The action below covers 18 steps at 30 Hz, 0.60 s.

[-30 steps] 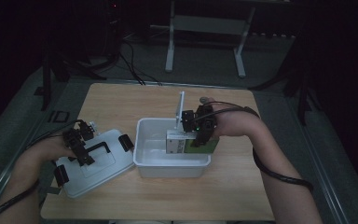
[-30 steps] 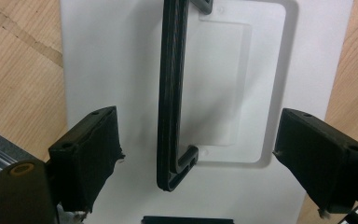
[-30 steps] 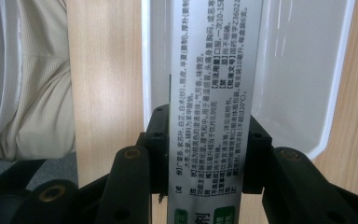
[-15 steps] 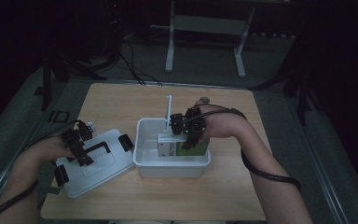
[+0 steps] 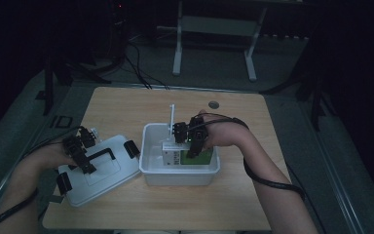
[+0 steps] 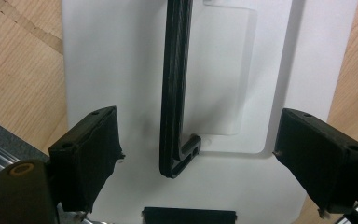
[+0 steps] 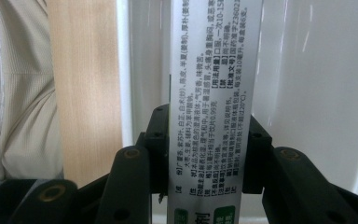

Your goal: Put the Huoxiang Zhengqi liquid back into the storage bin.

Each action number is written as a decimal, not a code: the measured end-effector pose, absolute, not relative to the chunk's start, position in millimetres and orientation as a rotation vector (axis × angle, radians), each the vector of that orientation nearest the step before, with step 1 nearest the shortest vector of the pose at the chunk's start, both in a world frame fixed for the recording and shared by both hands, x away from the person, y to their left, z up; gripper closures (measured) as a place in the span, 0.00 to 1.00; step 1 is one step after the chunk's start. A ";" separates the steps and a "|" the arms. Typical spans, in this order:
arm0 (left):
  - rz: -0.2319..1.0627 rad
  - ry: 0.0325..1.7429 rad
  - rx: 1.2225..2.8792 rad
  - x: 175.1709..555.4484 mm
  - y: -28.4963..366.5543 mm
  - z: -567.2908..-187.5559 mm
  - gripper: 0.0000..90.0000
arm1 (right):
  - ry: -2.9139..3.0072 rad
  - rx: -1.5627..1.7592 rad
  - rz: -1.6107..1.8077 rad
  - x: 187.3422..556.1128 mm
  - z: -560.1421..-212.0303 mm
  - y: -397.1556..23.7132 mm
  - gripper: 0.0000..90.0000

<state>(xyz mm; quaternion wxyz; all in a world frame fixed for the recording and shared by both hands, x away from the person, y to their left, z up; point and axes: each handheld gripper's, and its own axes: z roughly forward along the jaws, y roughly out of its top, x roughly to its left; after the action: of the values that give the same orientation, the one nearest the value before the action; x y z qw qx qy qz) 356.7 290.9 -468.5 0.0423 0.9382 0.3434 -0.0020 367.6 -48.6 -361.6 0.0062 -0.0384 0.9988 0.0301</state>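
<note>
A white bin (image 5: 180,174) stands at the middle of the wooden table. My right gripper (image 5: 191,140) reaches down into it, shut on a white and green printed box (image 5: 174,157). In the right gripper view the box (image 7: 214,70) rises between the jaws of the right gripper (image 7: 207,156), with the bin's white wall (image 7: 307,70) behind. To the left lies the bin's white lid (image 5: 109,170). My left gripper (image 5: 80,152) hovers over it. In the left gripper view the left gripper (image 6: 200,158) is open, and the lid's black handle (image 6: 175,84) runs between the jaws without touching either pad.
Black latches (image 5: 132,148) sit at the ends of the lid, which overhangs the table's left front. A round hole (image 5: 214,104) marks the table's far side. Bare wood shows in front of the bin and at the right. A metal stand (image 5: 177,48) and cables lie on the floor behind.
My right gripper has carried the box leftwards and down, deeper into the bin. The left gripper and the lid have stayed put.
</note>
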 end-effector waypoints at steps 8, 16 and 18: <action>-0.010 1.047 2.873 356.6 291.5 -469.2 0.16 | 3.139 -0.088 0.084 371.9 -376.9 -49.3 0.71; -0.011 1.048 2.876 356.3 290.8 -470.1 0.16 | 3.154 -0.064 0.093 374.5 -393.1 -51.4 0.71; -0.014 1.047 2.883 356.2 289.8 -470.1 0.16 | 3.157 -0.064 0.097 375.5 -397.5 -52.4 0.71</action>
<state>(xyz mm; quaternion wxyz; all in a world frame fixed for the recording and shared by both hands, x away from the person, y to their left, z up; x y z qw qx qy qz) 356.2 289.8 -470.1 0.0370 0.9393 0.3412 -0.0044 375.5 -52.4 -397.5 -0.0089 -0.0204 0.9993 0.0306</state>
